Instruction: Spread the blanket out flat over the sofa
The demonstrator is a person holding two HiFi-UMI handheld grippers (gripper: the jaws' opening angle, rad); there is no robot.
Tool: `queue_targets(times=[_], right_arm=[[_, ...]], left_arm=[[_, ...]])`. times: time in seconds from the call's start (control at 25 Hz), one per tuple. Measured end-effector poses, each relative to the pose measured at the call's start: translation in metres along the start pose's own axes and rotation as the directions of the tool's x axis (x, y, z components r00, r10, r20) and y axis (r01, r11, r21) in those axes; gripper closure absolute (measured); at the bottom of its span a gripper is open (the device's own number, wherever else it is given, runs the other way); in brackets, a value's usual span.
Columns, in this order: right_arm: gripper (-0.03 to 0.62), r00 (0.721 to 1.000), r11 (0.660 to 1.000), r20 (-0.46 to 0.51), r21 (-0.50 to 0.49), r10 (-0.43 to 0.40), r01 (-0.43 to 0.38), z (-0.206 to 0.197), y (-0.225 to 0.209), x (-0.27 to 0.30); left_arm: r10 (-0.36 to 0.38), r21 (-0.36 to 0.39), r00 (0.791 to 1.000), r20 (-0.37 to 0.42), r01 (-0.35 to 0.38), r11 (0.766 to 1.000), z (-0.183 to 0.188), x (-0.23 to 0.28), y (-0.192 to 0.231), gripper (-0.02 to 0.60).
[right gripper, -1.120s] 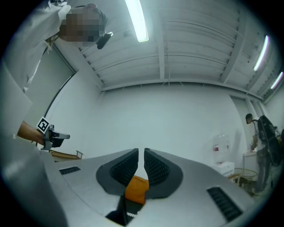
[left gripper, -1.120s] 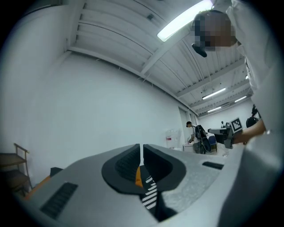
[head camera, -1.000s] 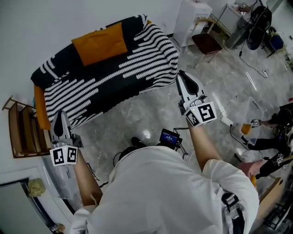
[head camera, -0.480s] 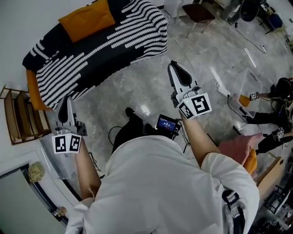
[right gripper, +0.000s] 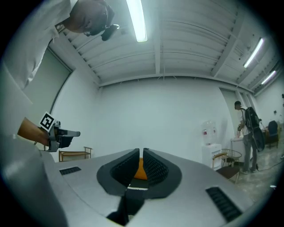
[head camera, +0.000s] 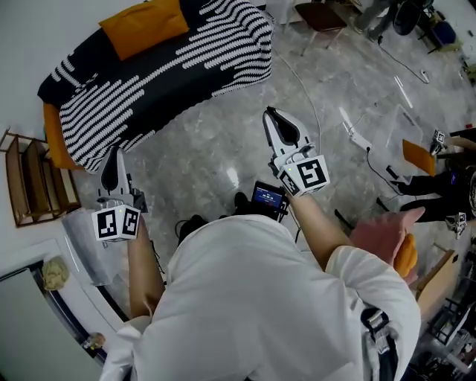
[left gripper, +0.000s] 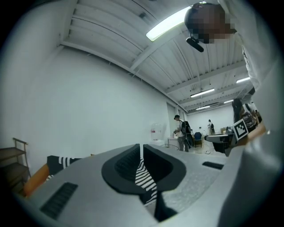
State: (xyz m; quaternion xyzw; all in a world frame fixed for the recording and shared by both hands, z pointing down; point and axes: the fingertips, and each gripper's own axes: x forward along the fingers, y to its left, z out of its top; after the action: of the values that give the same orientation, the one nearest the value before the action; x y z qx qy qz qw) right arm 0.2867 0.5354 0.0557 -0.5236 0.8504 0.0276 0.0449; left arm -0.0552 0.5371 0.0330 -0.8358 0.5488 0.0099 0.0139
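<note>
Far left across the floor, the striped blanket [head camera: 171,67] drapes the sofa [head camera: 53,141], whose orange left end looks bare. Both tools are empty: the left gripper [head camera: 112,154] clenched, the right gripper [head camera: 270,113] closing on nothing. Held well away, they may leave that uneven cover uncorrected

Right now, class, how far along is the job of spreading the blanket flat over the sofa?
Done: the striped blanket lies across the sofa, an orange cushion on it. In hand: nothing; the left tool is shut and empty, the right tool is closing on nothing, both held away over the floor. Left: probably little; its orange end beside the shelf shows uncovered.
</note>
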Motion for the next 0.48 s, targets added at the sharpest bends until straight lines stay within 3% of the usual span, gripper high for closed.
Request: queue_targets(times=[0.48], right_arm=[[0.546, 1.000, 1.000, -0.016, -0.021, -0.014, 0.013, -0.001, 0.105, 0.033]], left_arm=[[-0.050, -0.042, 0.998, -0.026, 0.049, 0.998, -0.028, -0.063, 0.074, 0.552]])
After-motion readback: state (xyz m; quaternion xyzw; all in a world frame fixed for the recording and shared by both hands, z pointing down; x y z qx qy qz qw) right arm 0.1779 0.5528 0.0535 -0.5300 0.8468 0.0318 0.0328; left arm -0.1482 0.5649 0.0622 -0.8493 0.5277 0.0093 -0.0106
